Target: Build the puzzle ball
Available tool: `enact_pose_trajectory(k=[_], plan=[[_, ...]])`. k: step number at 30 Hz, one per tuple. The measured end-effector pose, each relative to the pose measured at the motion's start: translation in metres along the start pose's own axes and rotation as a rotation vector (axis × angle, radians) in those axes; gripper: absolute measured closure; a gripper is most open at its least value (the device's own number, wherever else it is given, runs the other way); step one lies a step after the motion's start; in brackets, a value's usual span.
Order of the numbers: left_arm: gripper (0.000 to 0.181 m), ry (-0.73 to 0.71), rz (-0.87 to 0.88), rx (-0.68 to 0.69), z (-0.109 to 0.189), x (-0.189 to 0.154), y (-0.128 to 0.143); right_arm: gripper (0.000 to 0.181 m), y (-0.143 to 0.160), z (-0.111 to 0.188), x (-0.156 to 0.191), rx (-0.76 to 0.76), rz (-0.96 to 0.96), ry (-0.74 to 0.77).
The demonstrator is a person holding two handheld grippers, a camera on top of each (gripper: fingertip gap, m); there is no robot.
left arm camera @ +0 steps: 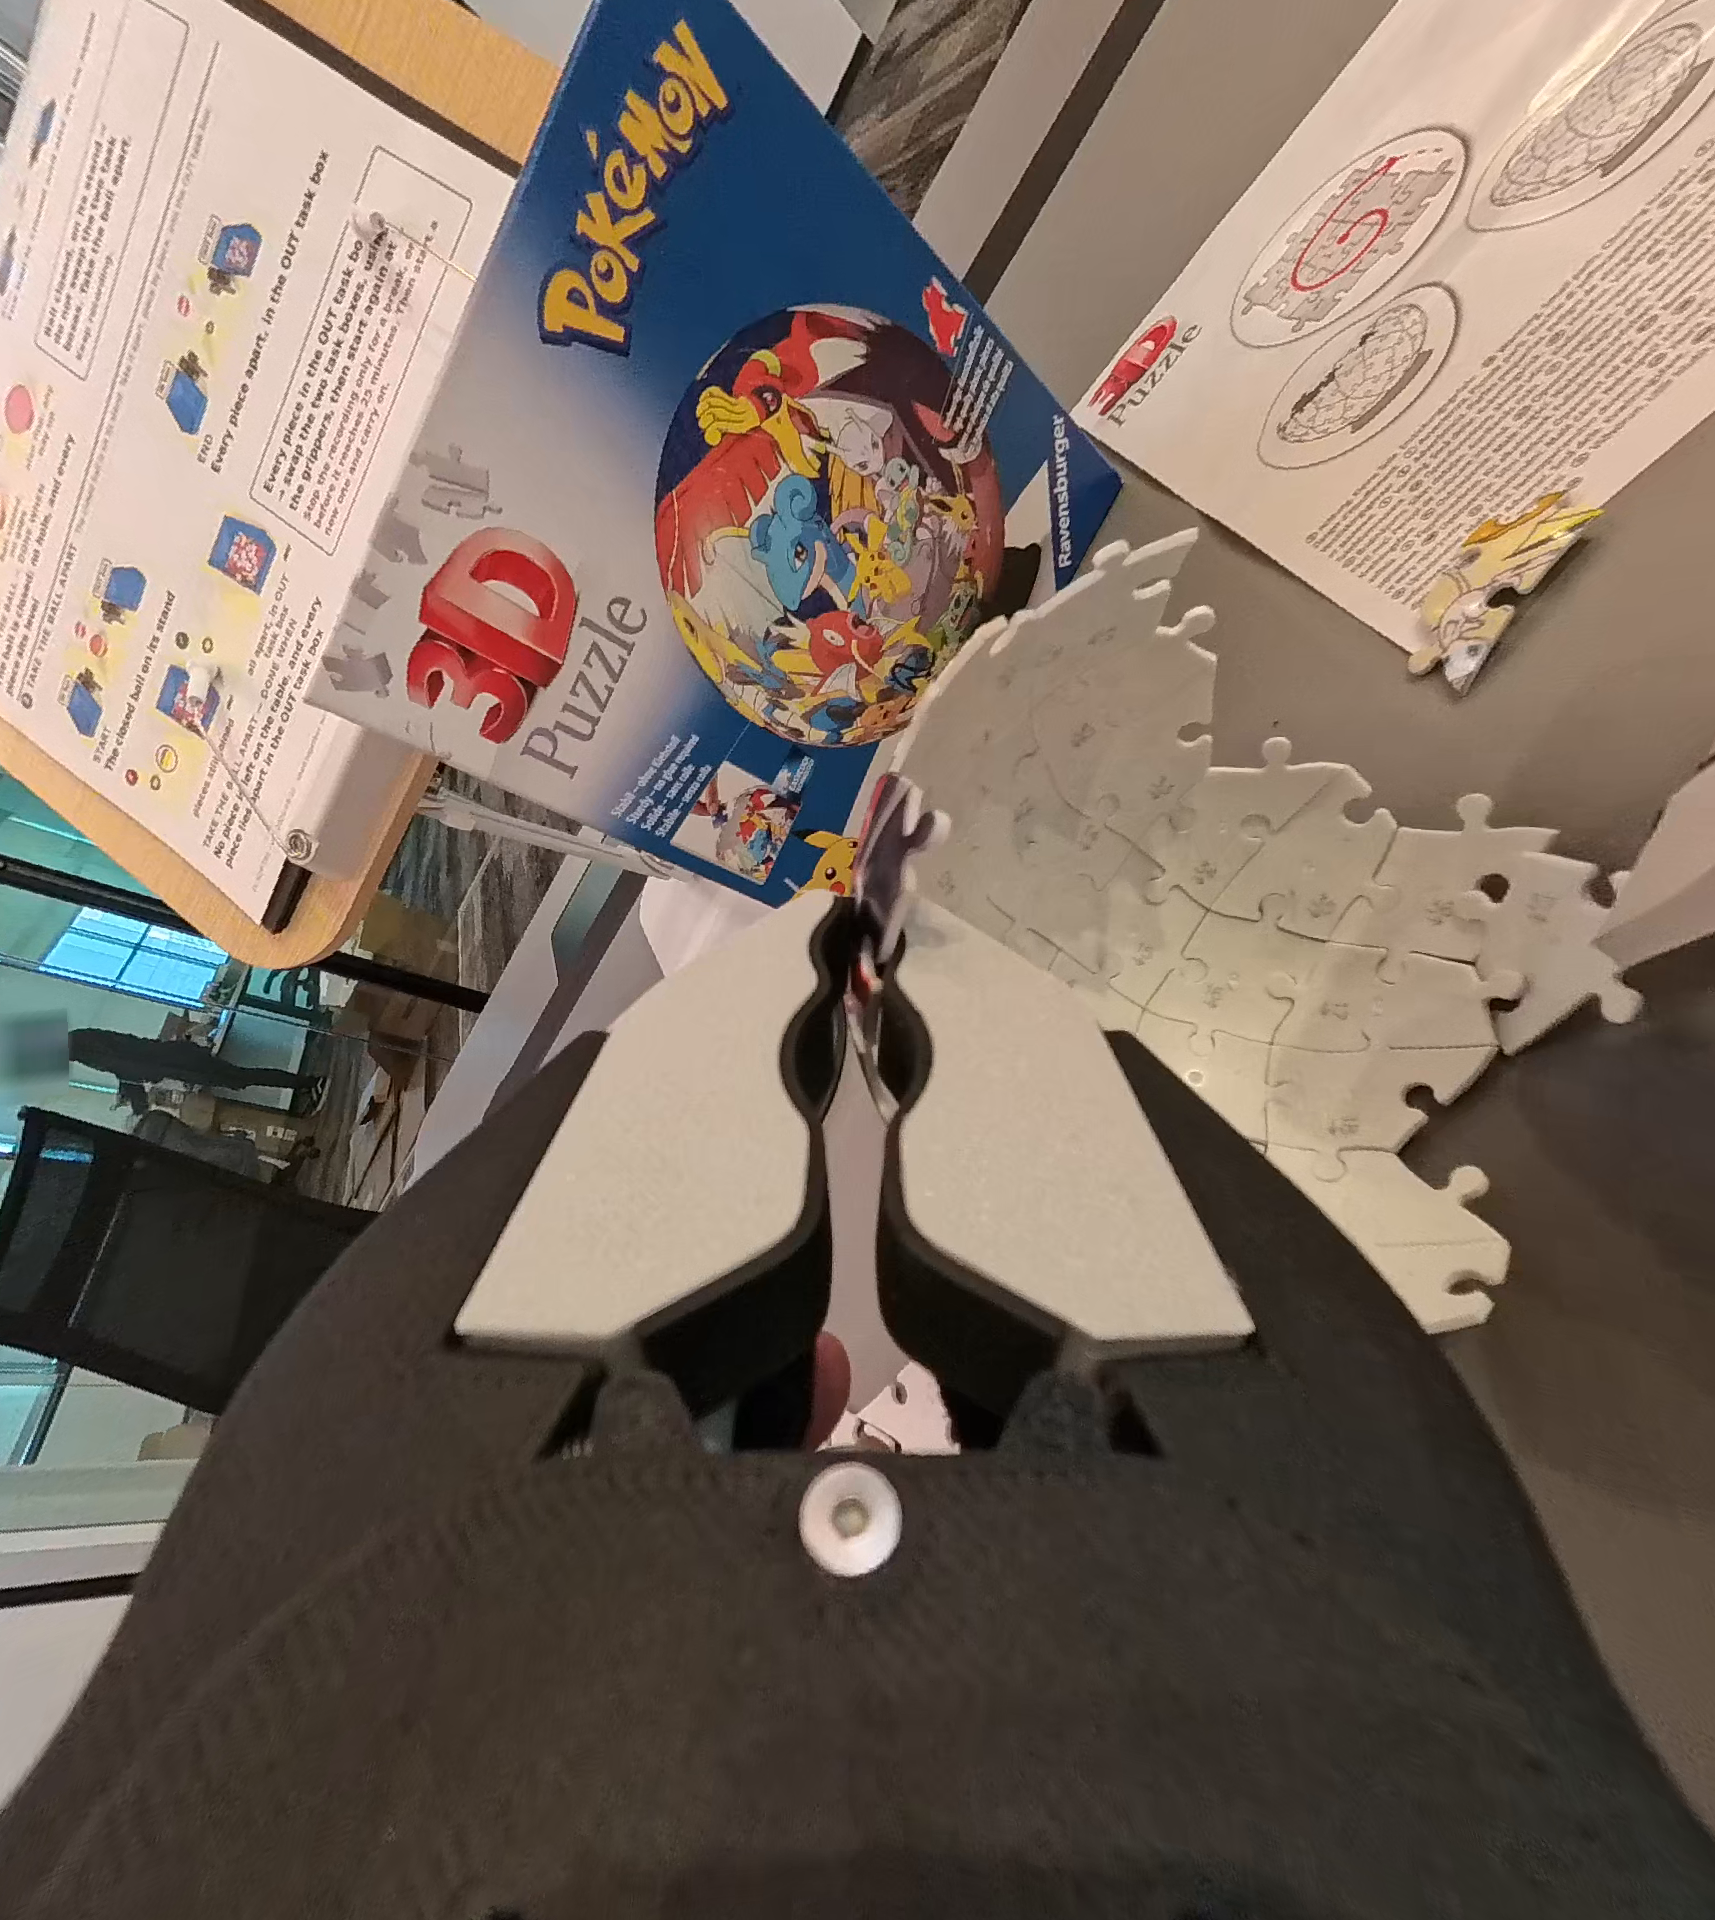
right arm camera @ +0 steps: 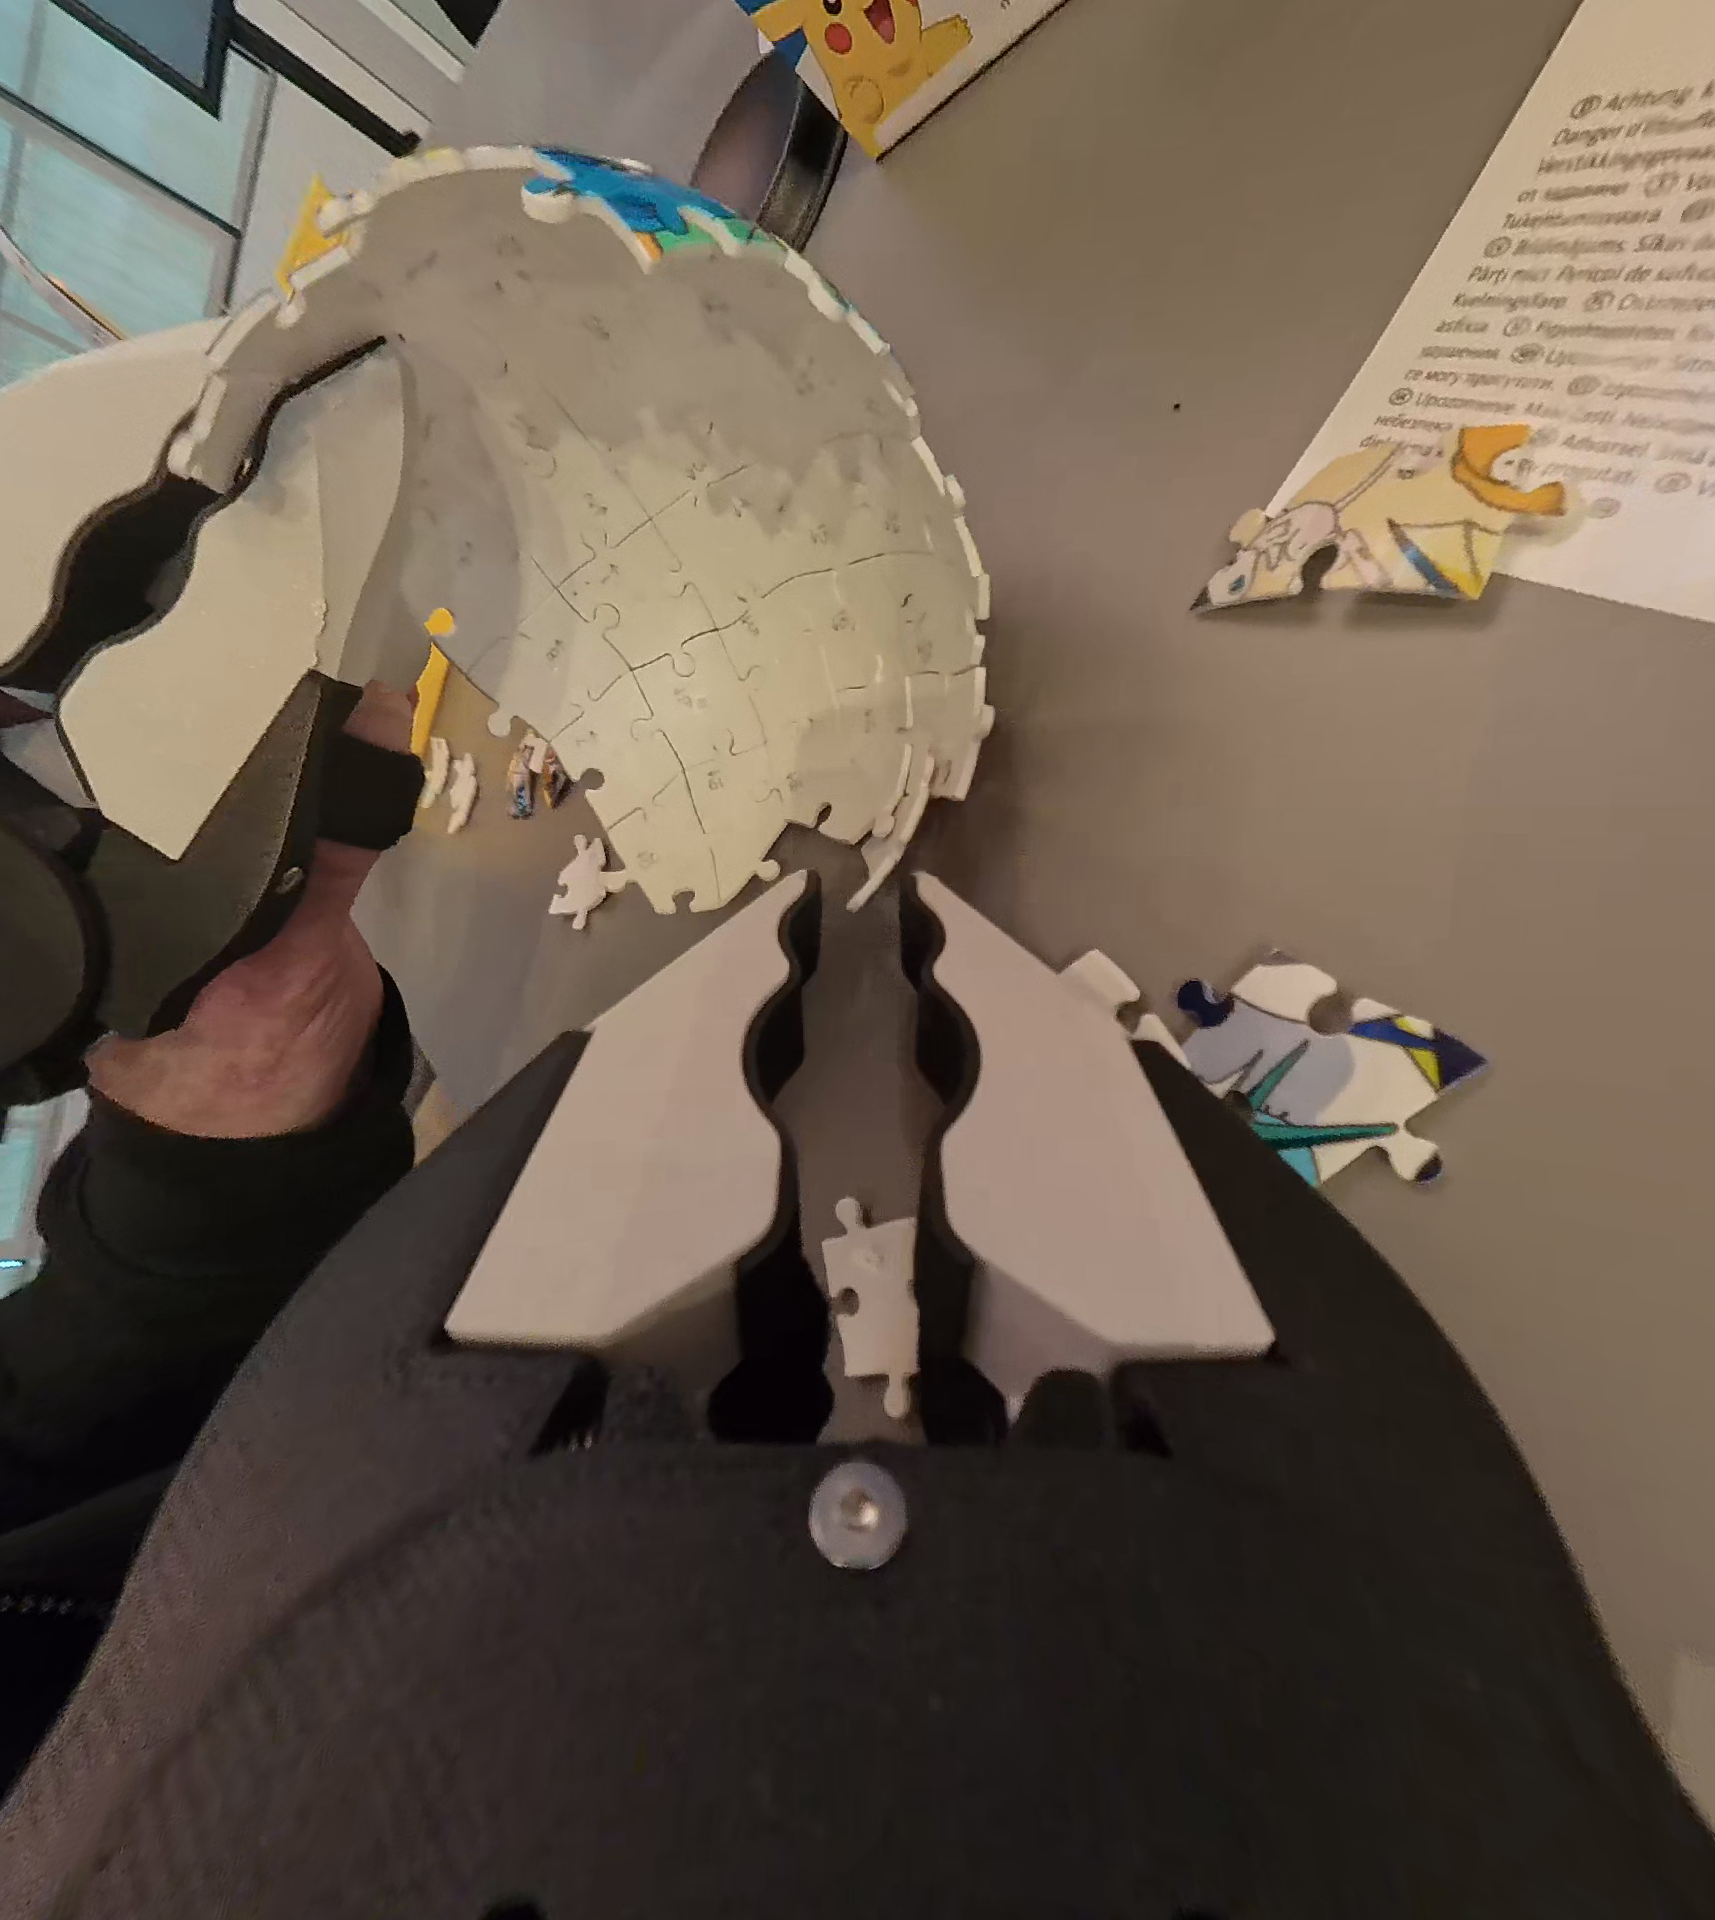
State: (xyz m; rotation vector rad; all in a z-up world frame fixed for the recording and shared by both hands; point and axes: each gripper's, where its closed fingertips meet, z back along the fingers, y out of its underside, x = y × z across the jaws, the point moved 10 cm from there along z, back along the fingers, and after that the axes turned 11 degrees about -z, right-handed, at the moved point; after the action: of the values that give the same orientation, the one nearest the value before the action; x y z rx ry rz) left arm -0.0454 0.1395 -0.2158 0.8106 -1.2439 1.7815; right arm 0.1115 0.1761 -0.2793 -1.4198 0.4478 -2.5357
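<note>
**Half-built puzzle ball held at its rim over grey table**

Grippers meet at a curved white plastic shell of joined puzzle pieces (right arm camera: 728, 582), the partly built ball, its pale inner face turned to both cameras and its printed blue and yellow outer face showing only along the far edge. The left gripper (left arm camera: 858, 940) has its jaws pressed together on the shell's rim, where a dark printed edge sticks out between the tips; in the right wrist view the same tool (right arm camera: 240, 436) clamps the shell's left edge, a person's hand (right arm camera: 281, 997) behind it. The right gripper (right arm camera: 858, 894) sits just below the shell's near edge, jaws slightly spread with nothing between the tips. A loose white puzzle piece (right arm camera: 874, 1309) lies on the grey table (right arm camera: 1248, 779) under its fingers. Two printed piece clusters lie to the right: a yellow one (right arm camera: 1383, 520) overlapping a white instruction sheet (right arm camera: 1663, 312), a blue and white one (right arm camera: 1331, 1070) nearer. The blue puzzle box (left arm camera: 728, 468) stands beyond the shell.
</note>
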Motion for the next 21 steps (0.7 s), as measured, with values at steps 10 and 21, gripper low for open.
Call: enact_pose_trajectory(k=[10, 21], plan=[[0.179, 0.005, -0.009, -0.011, 0.001, 0.0, 0.0, 0.157, -0.004, 0.003, 0.012, 0.046, 0.357, 0.213], [0.179, 0.01, -0.005, -0.024, 0.0, -0.001, 0.0, 0.175, -0.004, -0.007, 0.0, 0.073, 0.151, 0.073]])
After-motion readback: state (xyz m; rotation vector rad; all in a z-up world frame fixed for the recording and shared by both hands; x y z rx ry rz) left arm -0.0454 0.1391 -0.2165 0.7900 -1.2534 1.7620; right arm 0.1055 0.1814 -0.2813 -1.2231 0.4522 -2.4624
